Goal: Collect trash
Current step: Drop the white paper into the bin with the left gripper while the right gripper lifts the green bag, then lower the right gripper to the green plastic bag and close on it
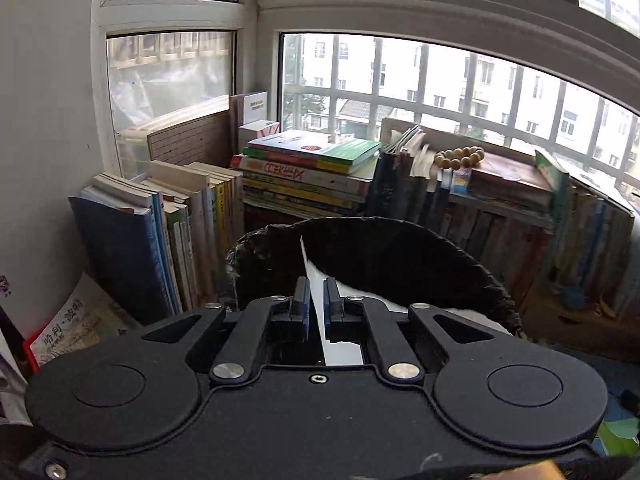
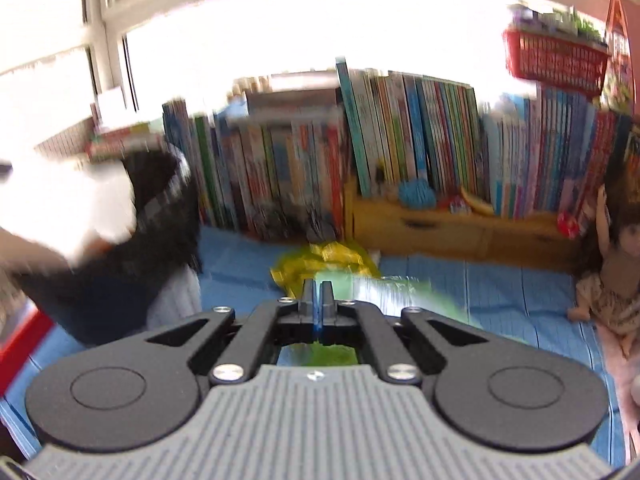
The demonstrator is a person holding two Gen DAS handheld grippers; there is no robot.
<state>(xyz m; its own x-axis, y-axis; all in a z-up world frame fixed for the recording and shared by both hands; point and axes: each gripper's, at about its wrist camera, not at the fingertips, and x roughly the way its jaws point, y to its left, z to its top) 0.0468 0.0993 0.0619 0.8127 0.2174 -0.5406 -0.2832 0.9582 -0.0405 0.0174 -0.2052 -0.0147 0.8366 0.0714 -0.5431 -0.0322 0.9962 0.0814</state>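
Observation:
In the left wrist view a white sheet of paper [image 1: 316, 280] stands between the fingers of my left gripper [image 1: 317, 300]. The jaws are slightly apart, with a narrow gap around the sheet. Right behind and below it is a bin lined with a black bag [image 1: 400, 256]. The right wrist view is blurred. There my right gripper [image 2: 318, 300] is shut on a green plastic wrapper [image 2: 384, 292] that trails to the right of and beneath the fingers. The same black bin [image 2: 160, 216] and the white paper [image 2: 100, 208] show at the left.
Books [image 1: 160, 232] stand and lie stacked along the window wall [image 1: 308, 172] behind the bin. A yellow plastic bag [image 2: 324, 260] lies on the blue floor mat [image 2: 500, 292]. A wooden drawer unit [image 2: 440, 224] stands under more books, a red basket [image 2: 556, 60] above and a doll [image 2: 608, 280] at right.

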